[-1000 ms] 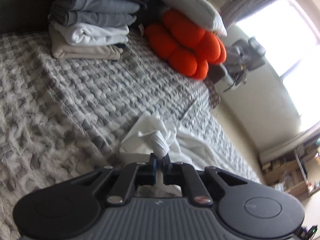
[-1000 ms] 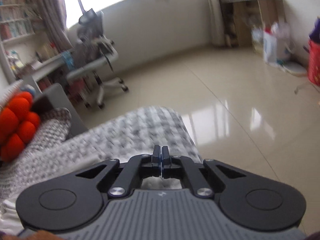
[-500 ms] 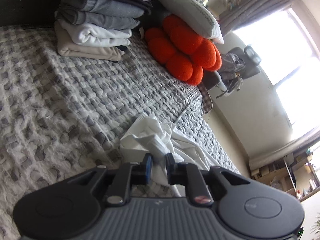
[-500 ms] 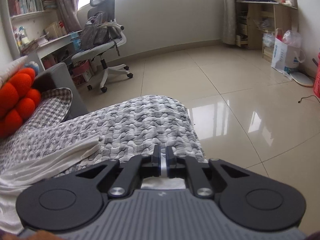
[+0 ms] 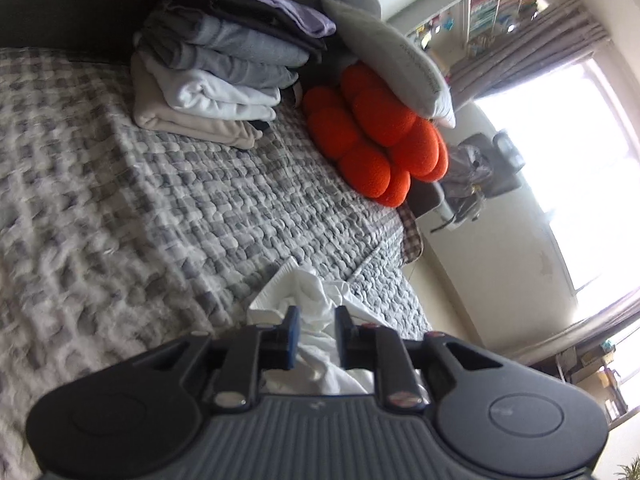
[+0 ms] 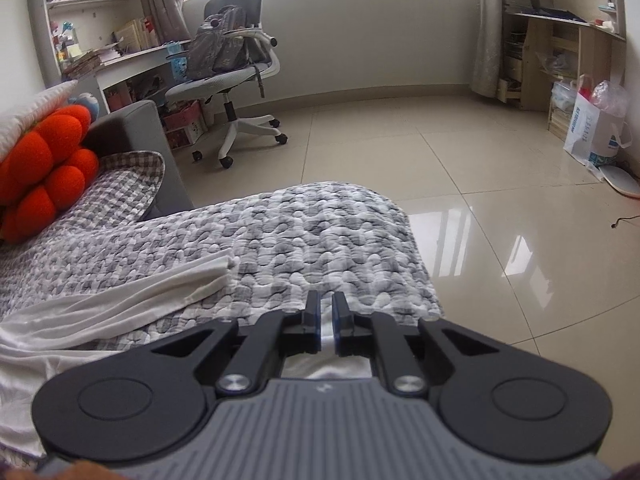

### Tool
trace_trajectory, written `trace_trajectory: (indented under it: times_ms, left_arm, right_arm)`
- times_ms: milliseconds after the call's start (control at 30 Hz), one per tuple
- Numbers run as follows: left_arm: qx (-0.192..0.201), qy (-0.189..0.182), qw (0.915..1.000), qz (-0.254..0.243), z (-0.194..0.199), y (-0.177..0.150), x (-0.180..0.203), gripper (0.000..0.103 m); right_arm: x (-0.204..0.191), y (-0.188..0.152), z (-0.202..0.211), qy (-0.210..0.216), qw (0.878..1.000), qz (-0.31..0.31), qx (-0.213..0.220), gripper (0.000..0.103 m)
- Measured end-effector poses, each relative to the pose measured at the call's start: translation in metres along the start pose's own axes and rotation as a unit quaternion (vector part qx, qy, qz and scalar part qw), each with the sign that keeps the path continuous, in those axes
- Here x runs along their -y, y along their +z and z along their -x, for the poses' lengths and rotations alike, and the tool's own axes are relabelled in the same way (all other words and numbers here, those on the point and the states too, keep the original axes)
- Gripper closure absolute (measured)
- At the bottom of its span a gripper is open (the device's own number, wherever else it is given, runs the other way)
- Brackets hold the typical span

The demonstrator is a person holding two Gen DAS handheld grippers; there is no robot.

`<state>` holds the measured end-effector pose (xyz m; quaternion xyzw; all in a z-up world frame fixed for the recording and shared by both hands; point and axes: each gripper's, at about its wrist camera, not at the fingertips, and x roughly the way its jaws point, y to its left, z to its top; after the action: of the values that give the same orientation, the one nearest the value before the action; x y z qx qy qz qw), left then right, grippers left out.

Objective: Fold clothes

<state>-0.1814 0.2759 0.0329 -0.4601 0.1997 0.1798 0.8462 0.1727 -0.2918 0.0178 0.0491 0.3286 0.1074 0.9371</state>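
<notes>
A crumpled white garment [image 5: 308, 288] lies on the grey quilted cover [image 5: 160, 200] near the cover's edge. My left gripper [image 5: 317, 314] is open just above it, and white cloth shows in the gap between the two fingers. In the right wrist view the same garment [image 6: 120, 304] stretches left across the cover [image 6: 300, 232], with a folded hem ending near the middle. My right gripper [image 6: 326, 298] stands open by a narrow gap at the cover's front edge. A strip of white cloth shows below its fingers, not pinched.
A stack of folded clothes [image 5: 216, 88] sits at the back of the cover against the sofa back. Beside it lie an orange knobbly cushion [image 5: 376, 140] and a grey pillow [image 5: 392, 64]. Beyond the edge are tiled floor [image 6: 480, 184], an office chair [image 6: 228, 68] and a paper bag [image 6: 592, 128].
Both grippers have opened. The left one let go of the white cloth it was pinching, and the cloth has dropped onto the cover. The right view has tilted downward.
</notes>
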Motion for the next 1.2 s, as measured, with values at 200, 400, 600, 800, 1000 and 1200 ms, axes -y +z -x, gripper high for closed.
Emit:
trace_trajectory:
  times_ms: [200, 400, 600, 800, 1000, 1200]
  left_arm:
    - [-0.045, 0.042, 0.9967, -0.054, -0.060, 0.036, 0.042, 0.075]
    - [-0.098, 0.116, 0.9850, -0.082, -0.141, 0.055, 0.052, 0.073]
    - [-0.112, 0.137, 0.9825, -0.058, -0.163, 0.057, 0.020, 0.075]
    - [-0.143, 0.150, 0.9728, -0.104, -0.181, 0.043, 0.027, 0.073]
    - [-0.138, 0.148, 0.9728, -0.112, -0.186, 0.036, 0.026, 0.068]
    - [-0.120, 0.148, 0.9737, -0.125, -0.189, 0.035, 0.035, 0.097]
  right_arm:
    - [-0.034, 0.001, -0.013, 0.021, 0.999, 0.044, -0.009, 0.085]
    - [-0.070, 0.005, -0.030, 0.028, 0.991, 0.128, -0.002, 0.050]
    - [-0.083, 0.010, -0.054, 0.013, 0.984, 0.179, -0.003, 0.050]
    - [-0.101, 0.022, -0.085, 0.001, 0.965, 0.261, 0.005, 0.039]
    - [-0.089, 0.019, -0.118, 0.037, 0.974, 0.215, -0.056, 0.056]
    - [-0.104, 0.024, -0.094, 0.012, 0.962, 0.273, 0.011, 0.101]
